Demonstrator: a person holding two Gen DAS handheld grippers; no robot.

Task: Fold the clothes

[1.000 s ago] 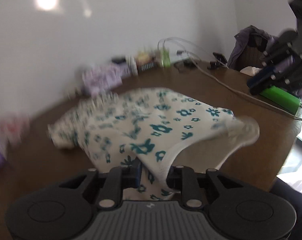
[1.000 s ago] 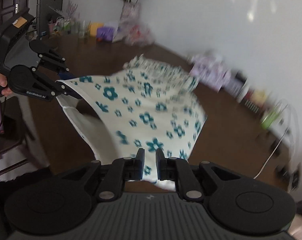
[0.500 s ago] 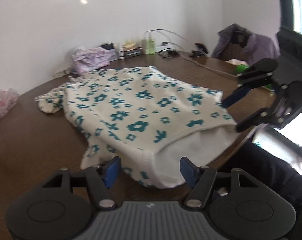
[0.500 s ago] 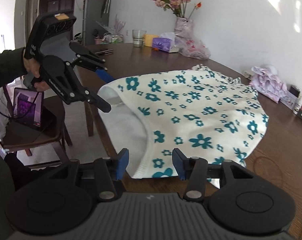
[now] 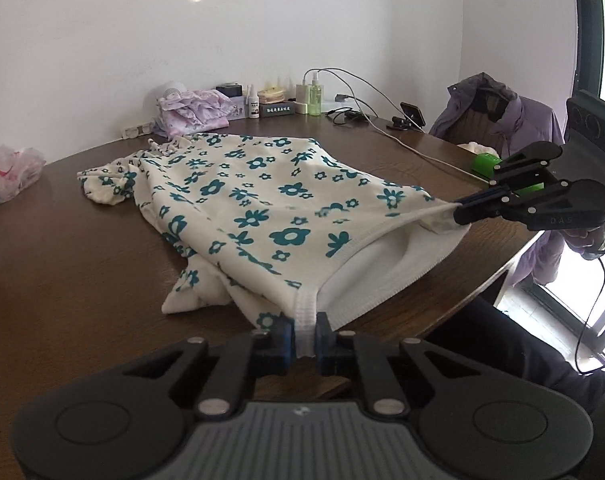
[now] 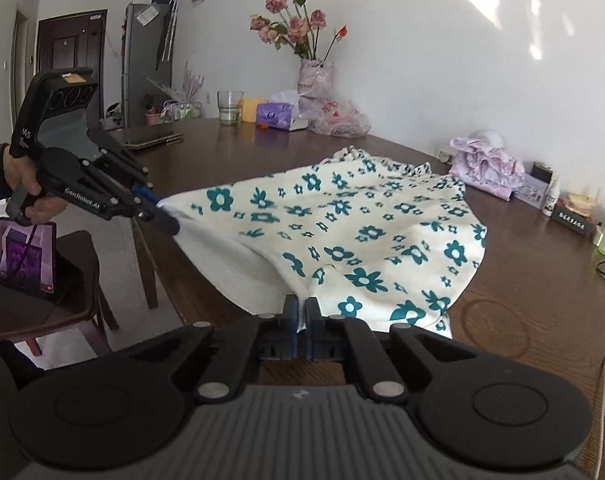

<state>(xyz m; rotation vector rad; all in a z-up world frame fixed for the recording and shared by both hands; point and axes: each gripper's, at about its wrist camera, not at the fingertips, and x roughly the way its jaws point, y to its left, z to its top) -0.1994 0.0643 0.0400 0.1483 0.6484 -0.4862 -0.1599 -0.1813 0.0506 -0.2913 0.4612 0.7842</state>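
My left tool point(image 5: 303, 334) is closing, its pads pressed on the ribbed hem of the garment point(image 5: 262, 208) at the near counter point(image 5: 62, 248) edge. My right tool point(image 6: 301, 322) is clamped fully down on the same hem at its other corner; seen from the left wrist, the right tool point(image 5: 460, 210) pinches the hem where it hangs past the counter edge.

The garment is cream with teal flowers. It lies spread on the brown counter, hem toward me, sleeves bunched at the far end. Between the two tools the hem is lifted off the counter, and its white inside shows as an open pocket.

A hand point(image 6: 22, 184) grips the left tool's handle. On the far counter: a pink cloth point(image 5: 194, 110), a green bottle point(image 5: 314, 98), cables point(image 5: 402, 140). A vase of flowers point(image 6: 316, 76) and a glass point(image 6: 229, 106) stand near the wall.
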